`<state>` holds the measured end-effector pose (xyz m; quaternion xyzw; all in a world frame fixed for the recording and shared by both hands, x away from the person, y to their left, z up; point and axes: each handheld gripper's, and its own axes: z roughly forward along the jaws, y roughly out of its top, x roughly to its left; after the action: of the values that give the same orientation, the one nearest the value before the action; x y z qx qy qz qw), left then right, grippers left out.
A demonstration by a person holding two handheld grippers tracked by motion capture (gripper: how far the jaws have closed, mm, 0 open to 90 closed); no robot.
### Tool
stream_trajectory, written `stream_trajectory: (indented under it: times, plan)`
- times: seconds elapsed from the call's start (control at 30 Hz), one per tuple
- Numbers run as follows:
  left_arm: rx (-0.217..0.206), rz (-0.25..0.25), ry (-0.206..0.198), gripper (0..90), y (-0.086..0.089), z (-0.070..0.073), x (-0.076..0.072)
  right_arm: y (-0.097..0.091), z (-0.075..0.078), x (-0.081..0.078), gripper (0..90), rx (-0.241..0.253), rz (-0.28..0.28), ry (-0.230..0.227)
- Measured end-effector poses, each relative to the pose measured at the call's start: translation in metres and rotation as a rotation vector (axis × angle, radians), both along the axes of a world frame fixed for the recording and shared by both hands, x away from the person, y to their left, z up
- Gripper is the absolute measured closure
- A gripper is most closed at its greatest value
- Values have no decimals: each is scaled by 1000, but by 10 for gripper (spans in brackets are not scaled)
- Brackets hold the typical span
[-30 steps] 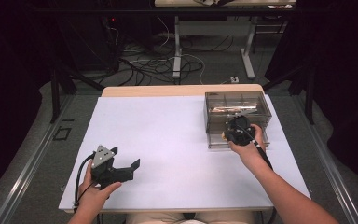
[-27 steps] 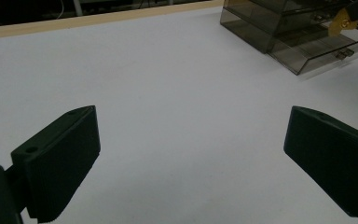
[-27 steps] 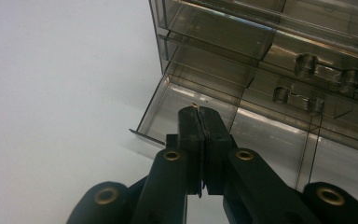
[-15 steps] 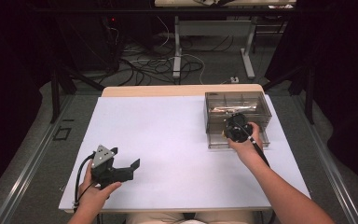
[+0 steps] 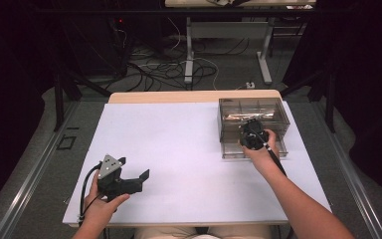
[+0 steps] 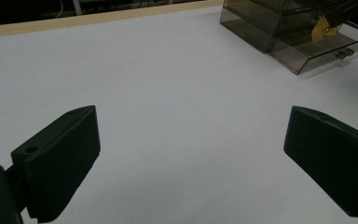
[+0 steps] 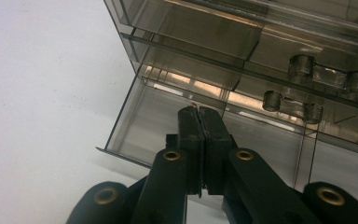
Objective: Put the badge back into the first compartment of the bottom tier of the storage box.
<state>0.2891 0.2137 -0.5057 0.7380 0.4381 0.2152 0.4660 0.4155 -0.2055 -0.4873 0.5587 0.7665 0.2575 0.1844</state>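
R gripper (image 7: 200, 114), fingers clenched on nothing visible, sits over the pulled-out drawer (image 7: 135, 123) of the smoky organizer (image 5: 252, 119); L gripper (image 5: 132, 175), fingers released, is well apart.

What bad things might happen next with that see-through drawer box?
The bottom drawer is pulled out, and the right gripper, its jaws shut, hangs over it; a careless push might slam it shut or tip it. Something small seems pinched at the jaw tips, too tiny to identify; it might slip and miss the drawer. The drawer box stands near the table's right edge with nothing steadying it, as the left gripper rests far off, so it might slide.
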Motion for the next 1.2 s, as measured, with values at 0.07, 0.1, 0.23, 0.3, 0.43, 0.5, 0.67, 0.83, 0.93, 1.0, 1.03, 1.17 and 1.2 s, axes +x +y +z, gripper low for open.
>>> stream_trajectory:
  times: [0.07, 0.1, 0.23, 0.3, 0.43, 0.5, 0.67, 0.83, 0.93, 1.0, 1.03, 1.17, 1.2]
  plan:
    - [0, 0, 0, 39, 0, 0, 0, 0, -1, 1, 889, 3, -2, 7]
    - [0, 0, 0, 39, 0, 0, 0, 1, -1, 1, 889, 5, -10, 10]
    - [1, -2, 0, 39, 0, 0, 0, 1, -3, 4, 888, 1, -11, 13]
    - [1, 0, 1, 39, 0, 0, 0, 0, -4, 5, 888, -8, -10, 14]
    - [0, 2, 2, 40, 0, 0, 0, 0, -6, 7, 889, -11, -15, 18]
    - [0, 1, 2, 40, 0, 0, 0, 0, -7, 8, 888, -11, -20, 19]
    - [0, 1, 3, 40, 0, 0, 0, 1, -9, 9, 887, -23, -18, 31]
    - [-1, 0, 3, 40, 0, 0, 0, 2, -10, 10, 887, -24, -20, 29]
    - [0, 0, 2, 39, 0, 0, 0, 2, -10, 10, 885, -25, -20, 29]
    - [0, 0, 1, 40, 0, 0, 0, 2, -11, 10, 882, -16, -18, 15]
    - [0, 0, 1, 40, 0, 0, 0, 2, -10, 9, 876, -26, -19, 23]
    - [0, 0, 2, 40, 0, 0, 0, 2, -9, 9, 842, -24, -12, 23]
    - [0, 0, 2, 40, 0, 0, 0, 3, -9, 9, 826, -17, -13, 22]
